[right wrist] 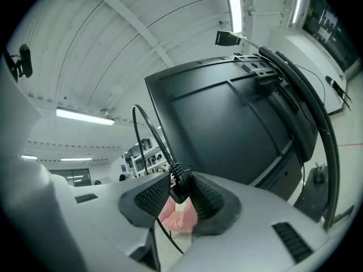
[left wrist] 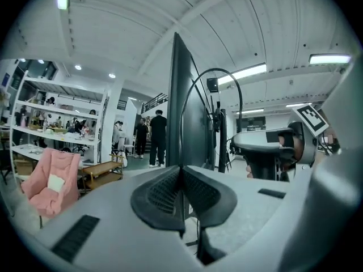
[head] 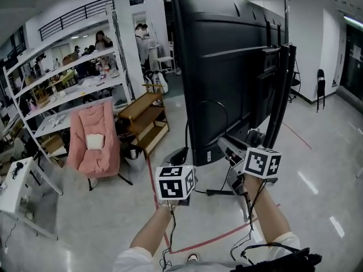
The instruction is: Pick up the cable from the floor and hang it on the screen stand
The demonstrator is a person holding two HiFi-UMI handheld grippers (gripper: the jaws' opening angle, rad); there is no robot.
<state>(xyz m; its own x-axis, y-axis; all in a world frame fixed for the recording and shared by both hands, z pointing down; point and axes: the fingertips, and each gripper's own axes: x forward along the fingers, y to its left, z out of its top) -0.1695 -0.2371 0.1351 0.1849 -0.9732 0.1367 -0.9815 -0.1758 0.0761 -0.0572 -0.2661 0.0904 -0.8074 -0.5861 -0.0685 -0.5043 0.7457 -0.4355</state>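
While both grippers are held up behind the big black screen (head: 227, 67), the cable (left wrist: 213, 69) hangs between them, well off the floor. The left gripper (left wrist: 182, 173) has its jaws pressed together, with the thin cord pinched in the seam; from there the cord rises in a narrow arch beside the screen's edge and comes down toward the right gripper (right wrist: 180, 181), while a short stretch dangles below the left jaws. The right gripper's jaws are clamped on the cable's black plug (right wrist: 178, 185), with its ribbed collar sticking out above the pads and one strand trailing down beneath them. In the head view the arch lies against the screen's back panel, not over the dark uprights of the screen stand (head: 281, 95) at the screen's right. A pink armchair (head: 93, 140) and a white shelving rack (head: 68, 67) stand off to the left, and a red tape line (head: 210, 239) crosses the floor.
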